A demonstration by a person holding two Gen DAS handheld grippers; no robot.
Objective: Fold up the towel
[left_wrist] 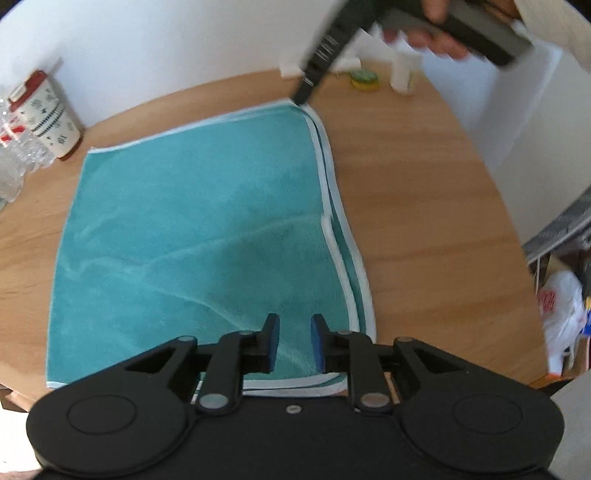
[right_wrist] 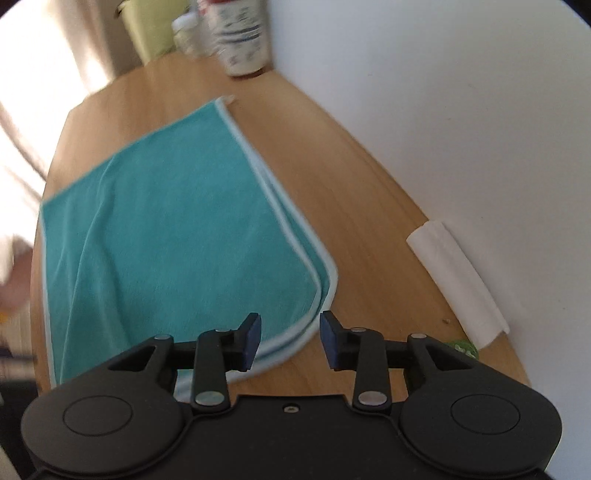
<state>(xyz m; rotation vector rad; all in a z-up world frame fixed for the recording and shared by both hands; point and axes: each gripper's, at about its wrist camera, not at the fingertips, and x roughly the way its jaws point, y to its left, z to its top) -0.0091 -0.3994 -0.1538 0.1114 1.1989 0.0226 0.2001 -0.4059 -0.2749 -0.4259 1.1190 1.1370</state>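
Towel [left_wrist: 192, 221] lies doubled on table [left_wrist: 424, 221], edges stacked at 3 o'clock. Left gripper [left_wrist: 294, 345] and right gripper [right_wrist: 290, 341] both agape, empty. Further folds possible.

Left gripper [left_wrist: 294, 345] and right gripper [right_wrist: 290, 341]: matte black bodies, blue pads on fingertips [left_wrist: 316, 343], silver pivot screws, round discs either side. The hand [left_wrist: 439, 40] wears a cream sleeve [left_wrist: 554, 26].

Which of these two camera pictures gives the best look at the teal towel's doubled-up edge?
The left wrist view. There the teal towel lies sharp, and its two white-trimmed layers run offset along the right side, from the far corner to the near one. The right wrist view shows the same towel blurred; only the rounded stacked corner reads clearly.
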